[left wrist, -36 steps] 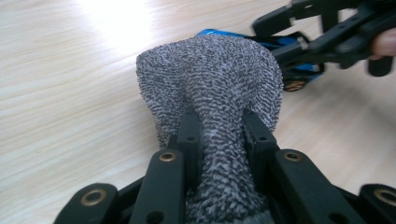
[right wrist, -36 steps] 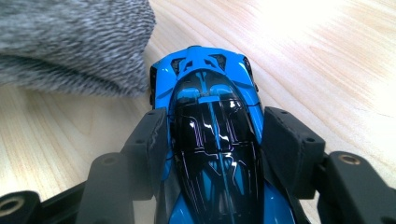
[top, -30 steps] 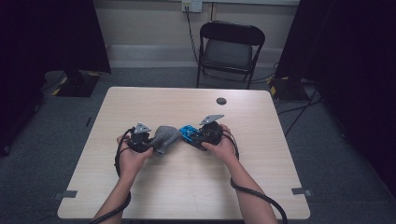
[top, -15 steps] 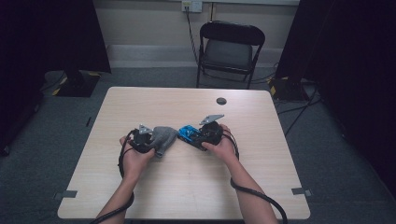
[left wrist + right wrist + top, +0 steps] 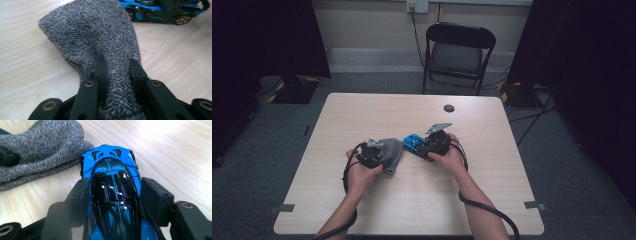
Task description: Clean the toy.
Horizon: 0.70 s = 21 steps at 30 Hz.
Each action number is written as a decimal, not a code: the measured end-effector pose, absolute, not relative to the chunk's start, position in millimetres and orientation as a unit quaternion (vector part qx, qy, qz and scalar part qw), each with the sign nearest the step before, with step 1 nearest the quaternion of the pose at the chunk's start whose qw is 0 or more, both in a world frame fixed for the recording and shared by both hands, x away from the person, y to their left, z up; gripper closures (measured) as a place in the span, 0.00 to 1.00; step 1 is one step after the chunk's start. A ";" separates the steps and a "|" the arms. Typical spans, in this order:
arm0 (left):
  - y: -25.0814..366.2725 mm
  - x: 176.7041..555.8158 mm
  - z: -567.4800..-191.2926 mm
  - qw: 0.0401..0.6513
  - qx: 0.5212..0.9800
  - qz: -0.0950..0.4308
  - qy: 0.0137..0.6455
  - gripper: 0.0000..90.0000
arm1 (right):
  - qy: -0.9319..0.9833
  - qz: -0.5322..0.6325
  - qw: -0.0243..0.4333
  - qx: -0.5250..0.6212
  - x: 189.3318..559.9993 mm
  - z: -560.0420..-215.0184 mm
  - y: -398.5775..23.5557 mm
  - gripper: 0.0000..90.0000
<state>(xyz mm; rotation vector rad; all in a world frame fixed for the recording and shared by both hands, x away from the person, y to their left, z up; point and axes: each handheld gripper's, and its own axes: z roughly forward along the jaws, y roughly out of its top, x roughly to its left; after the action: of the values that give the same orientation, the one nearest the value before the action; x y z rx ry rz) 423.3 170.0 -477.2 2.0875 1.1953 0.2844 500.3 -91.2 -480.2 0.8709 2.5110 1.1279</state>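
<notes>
With the left gripper [image 5: 117,75] clamped tight on the grey cloth [image 5: 95,37] and the right gripper [image 5: 115,192] closed around the blue toy car [image 5: 112,182] (both low over the table [image 5: 412,200], nearly touching), wiping seems imminent, needing the cloth brought onto the car.

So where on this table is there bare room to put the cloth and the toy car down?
The table is bare along its far edge, apart from a small black disc, and on both side margins. It is crowded mid-table, where the grey cloth and blue toy car nearly meet.
</notes>
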 end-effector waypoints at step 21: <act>136.8 409.7 -475.6 0.365 0.828 0.067 0.421 0.81 | 0.864 0.386 0.127 0.299 500.3 -479.9 -90.8 0.46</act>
<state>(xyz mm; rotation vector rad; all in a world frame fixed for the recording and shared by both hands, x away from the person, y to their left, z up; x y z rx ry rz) 409.7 136.8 -475.6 2.1281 1.0826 0.1735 500.3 -90.8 -479.9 0.8708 2.5136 1.1222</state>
